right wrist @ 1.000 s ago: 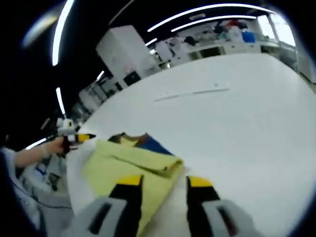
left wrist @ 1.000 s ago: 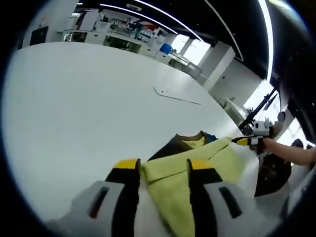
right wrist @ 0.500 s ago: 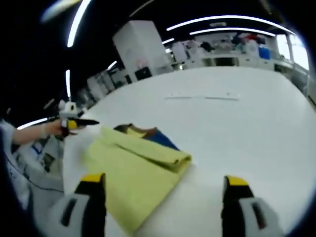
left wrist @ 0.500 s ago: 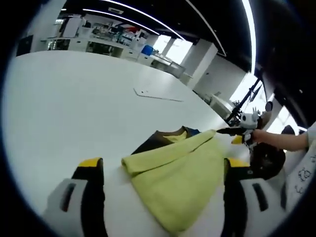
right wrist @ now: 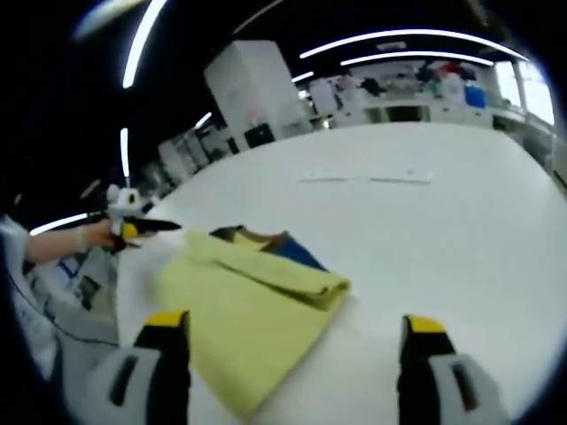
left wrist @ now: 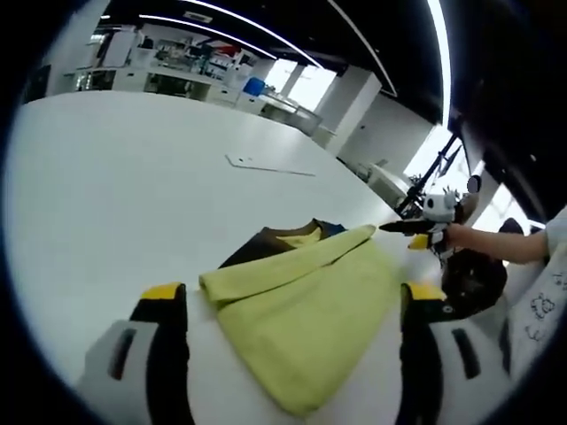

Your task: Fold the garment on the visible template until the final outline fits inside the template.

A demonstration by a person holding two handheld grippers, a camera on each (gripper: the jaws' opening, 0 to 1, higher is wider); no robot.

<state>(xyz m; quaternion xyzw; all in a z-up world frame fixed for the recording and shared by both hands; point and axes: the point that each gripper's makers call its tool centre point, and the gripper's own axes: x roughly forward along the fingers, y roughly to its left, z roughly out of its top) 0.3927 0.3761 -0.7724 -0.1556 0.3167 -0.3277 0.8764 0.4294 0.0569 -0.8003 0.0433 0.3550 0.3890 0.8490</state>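
A folded yellow-green garment (left wrist: 310, 305) lies on the white table (left wrist: 106, 177), with a dark brown and blue part (left wrist: 266, 248) showing from under its far edge. My left gripper (left wrist: 294, 294) is open, its jaws spread wide on either side of the cloth and holding nothing. My right gripper (right wrist: 295, 320) is also open and wide, with the garment (right wrist: 248, 305) lying before its left jaw. A hand holds the other gripper (left wrist: 423, 227) at the garment's far corner, and the left one (right wrist: 133, 228) shows likewise in the right gripper view.
A thin pale strip (left wrist: 266, 166) lies farther out on the table; it also shows in the right gripper view (right wrist: 368, 179). Workbenches and shelves (left wrist: 177, 71) line the room's far side. A dark object (left wrist: 469, 283) and a sleeve (left wrist: 549, 266) are past the table's edge.
Both grippers were shut on the yellow-green cloth one second ago. They have since opened wide and let go, and the garment now lies folded on the table.
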